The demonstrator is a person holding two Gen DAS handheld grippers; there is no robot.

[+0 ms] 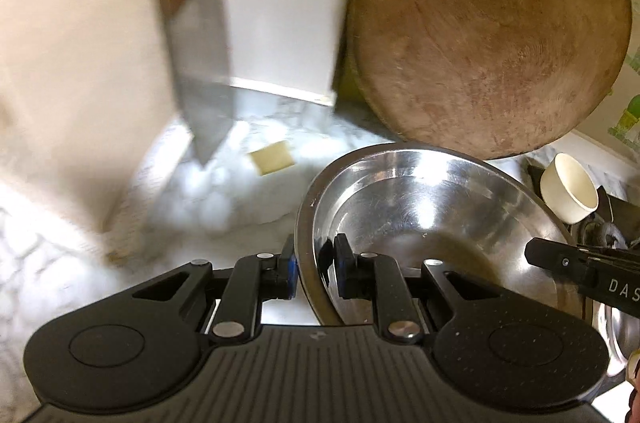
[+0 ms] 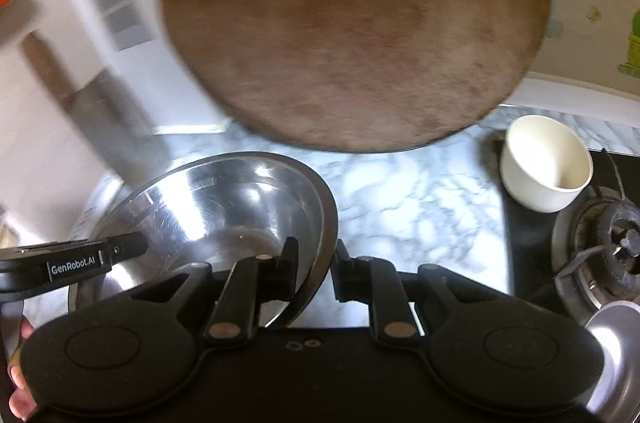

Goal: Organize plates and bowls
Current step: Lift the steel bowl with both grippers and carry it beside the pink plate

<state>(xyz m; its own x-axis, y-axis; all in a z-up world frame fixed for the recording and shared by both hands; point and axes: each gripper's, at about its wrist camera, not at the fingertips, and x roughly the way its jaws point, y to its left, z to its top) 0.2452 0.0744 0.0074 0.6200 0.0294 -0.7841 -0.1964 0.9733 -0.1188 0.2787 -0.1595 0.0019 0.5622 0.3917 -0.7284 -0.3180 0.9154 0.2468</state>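
A steel bowl (image 1: pixel 420 207) (image 2: pixel 216 207) hangs tilted above the marble counter (image 2: pixel 400 207), held from both sides. My left gripper (image 1: pixel 314 263) is shut on its left rim, one pad outside the wall and one inside. My right gripper (image 2: pixel 316 263) is shut on the opposite rim in the same way. Each gripper shows as a black finger in the other's view: the right one (image 1: pixel 560 259) and the left one (image 2: pixel 100 255). A small white bowl (image 1: pixel 570 189) (image 2: pixel 546 163) stands to the right, by the stove's edge.
A round wooden board (image 1: pixel 488 27) (image 2: pixel 352 23) leans against the wall behind the bowl. A cleaver (image 1: pixel 204 71) leans at the back left, with a yellow sponge (image 1: pixel 272 157) near it. A gas burner (image 2: pixel 608 255) and another steel dish (image 2: pixel 616 351) lie at the right.
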